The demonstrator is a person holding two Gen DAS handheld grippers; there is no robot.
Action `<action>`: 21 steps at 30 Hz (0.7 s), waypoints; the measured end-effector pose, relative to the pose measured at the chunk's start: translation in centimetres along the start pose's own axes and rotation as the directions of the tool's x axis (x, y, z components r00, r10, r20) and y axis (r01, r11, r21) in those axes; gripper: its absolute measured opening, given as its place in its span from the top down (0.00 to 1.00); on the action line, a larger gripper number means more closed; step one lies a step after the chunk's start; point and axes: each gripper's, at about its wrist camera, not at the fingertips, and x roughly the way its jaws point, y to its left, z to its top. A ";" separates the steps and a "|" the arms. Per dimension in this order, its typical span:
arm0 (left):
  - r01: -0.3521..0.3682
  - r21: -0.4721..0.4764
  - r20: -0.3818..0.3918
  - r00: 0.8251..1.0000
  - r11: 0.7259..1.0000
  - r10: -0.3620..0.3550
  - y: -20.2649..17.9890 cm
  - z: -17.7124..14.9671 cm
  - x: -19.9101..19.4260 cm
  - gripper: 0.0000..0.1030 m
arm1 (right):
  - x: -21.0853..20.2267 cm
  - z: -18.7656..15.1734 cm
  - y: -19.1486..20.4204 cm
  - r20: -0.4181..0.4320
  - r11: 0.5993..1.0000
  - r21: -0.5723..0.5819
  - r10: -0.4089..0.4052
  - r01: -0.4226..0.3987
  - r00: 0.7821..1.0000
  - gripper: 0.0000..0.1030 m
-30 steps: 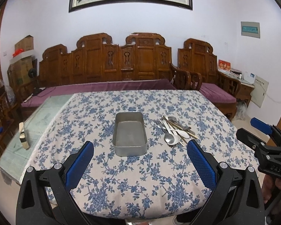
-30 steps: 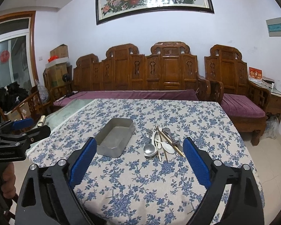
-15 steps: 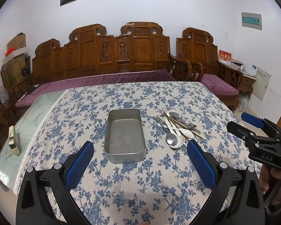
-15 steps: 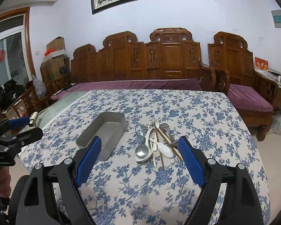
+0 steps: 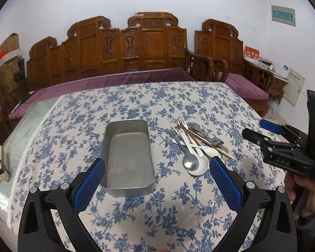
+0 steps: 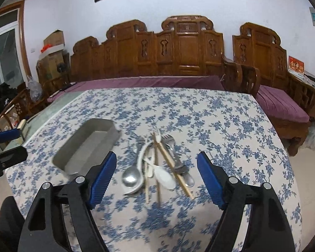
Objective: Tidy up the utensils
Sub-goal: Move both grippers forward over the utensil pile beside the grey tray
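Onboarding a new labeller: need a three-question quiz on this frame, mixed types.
1. True or false: the metal tray already holds a utensil.
2. Multiple choice: the utensil pile lies A) inside the tray, B) on the tablecloth beside the tray, C) on the sofa.
3. Fill in: the right gripper, its jaws just closing a little, frames the pile but holds ____.

Key: 1 false; 2 B; 3 nothing.
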 end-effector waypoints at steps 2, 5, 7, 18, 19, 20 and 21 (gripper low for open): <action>0.012 0.007 -0.013 1.000 1.000 -0.012 -0.4 0.1 1.2 0.06 | 1.2 0.0 -1.0 -0.017 1.000 -0.002 -0.003 0.003 1.000 0.23; 0.034 0.022 -0.038 0.999 0.999 -0.033 -1.3 -0.2 2.9 0.06 | 3.1 -0.3 -2.4 -0.050 1.000 0.001 -0.003 0.003 0.999 0.25; 0.042 0.032 -0.051 0.998 0.999 -0.040 -1.9 -0.3 3.9 0.06 | 4.2 -0.8 -3.2 -0.070 1.000 0.009 0.005 -0.005 0.998 0.26; 0.097 0.076 -0.130 0.988 0.992 -0.087 -4.8 -1.1 9.5 0.13 | 9.0 -2.8 -4.6 -0.188 0.998 0.017 0.068 -0.066 0.980 0.33; 0.098 0.072 -0.139 0.986 0.993 -0.088 -4.9 -1.0 10.1 0.16 | 9.1 -2.8 -4.8 -0.190 0.998 0.018 0.070 -0.068 0.979 0.33; 0.104 0.068 -0.148 0.985 0.992 -0.093 -5.1 -0.9 10.8 0.19 | 9.2 -2.9 -4.9 -0.194 0.998 0.019 0.069 -0.066 0.979 0.33; 0.107 0.065 -0.156 0.983 0.992 -0.096 -5.2 -0.8 11.4 0.21 | 9.3 -3.1 -4.9 -0.200 0.998 0.020 0.066 -0.063 0.978 0.33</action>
